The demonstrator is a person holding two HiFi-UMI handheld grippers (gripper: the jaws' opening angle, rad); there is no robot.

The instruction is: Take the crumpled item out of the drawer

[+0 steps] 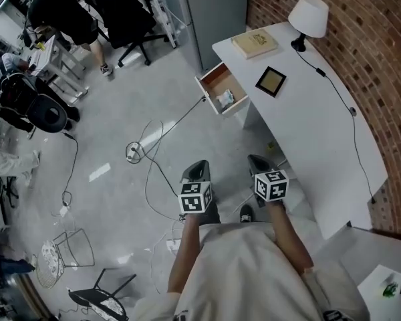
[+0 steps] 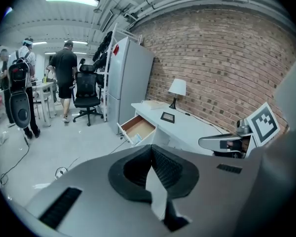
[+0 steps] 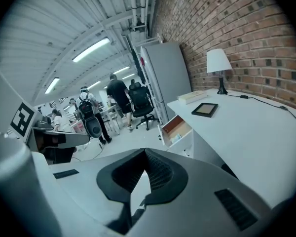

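Nearest, held low before the body: left gripper and right gripper, side by side, each with jaws pinched together at the tips and nothing between them. Both well short of the drawer. On the floor ahead, a loose cable looping about. Further on, drawer pulled out from the desk, crumpled item lying inside at its near corner, pale against the wooden bottom. On the desk top beyond: frame, then book, then lamp by the brick wall. Farthest off, chair and people standing.
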